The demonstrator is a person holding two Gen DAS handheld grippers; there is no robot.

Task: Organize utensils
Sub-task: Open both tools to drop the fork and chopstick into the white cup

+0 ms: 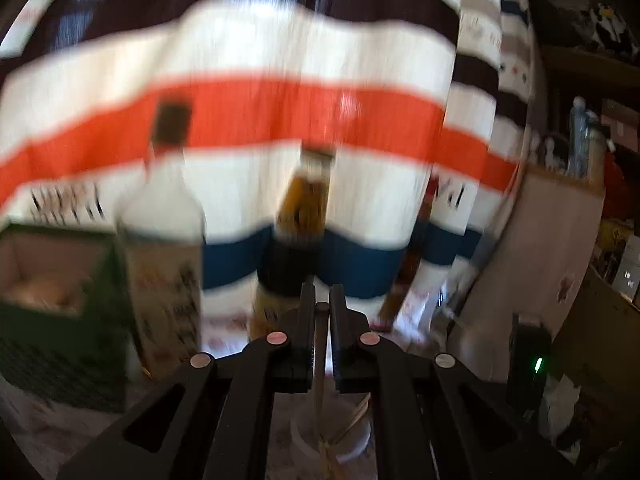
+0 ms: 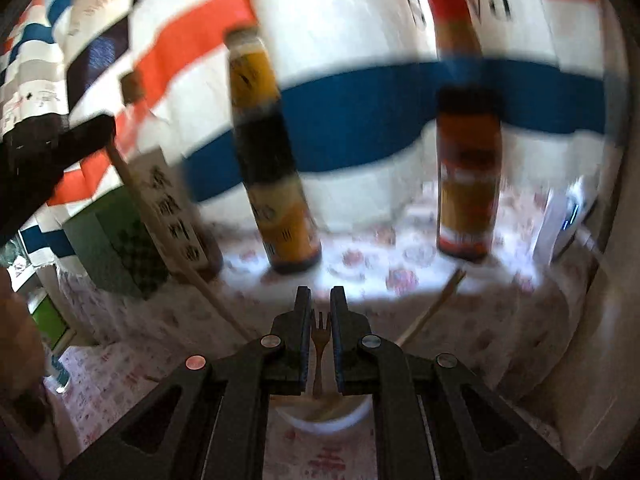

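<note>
My left gripper (image 1: pixel 321 300) is shut on a wooden utensil handle (image 1: pixel 320 344) that hangs down into a white cup (image 1: pixel 352 440) holding other wooden utensils. In the right wrist view that same handle (image 2: pixel 160 224) runs from the left gripper's finger (image 2: pixel 80 136) at upper left down toward the cup. My right gripper (image 2: pixel 320 304) is shut on a small wooden fork (image 2: pixel 319 348), tines up, above the white cup (image 2: pixel 324 416). Another wooden utensil (image 2: pixel 432 308) leans out of the cup to the right.
Three sauce bottles stand at the back on the flowered tablecloth: a clear one (image 1: pixel 164 216), a dark one (image 2: pixel 272 168) and a red-capped one (image 2: pixel 468 160). A green box (image 1: pixel 52 312) sits at left. A striped cloth (image 1: pixel 280 112) hangs behind. Cluttered shelves (image 1: pixel 592 200) stand at right.
</note>
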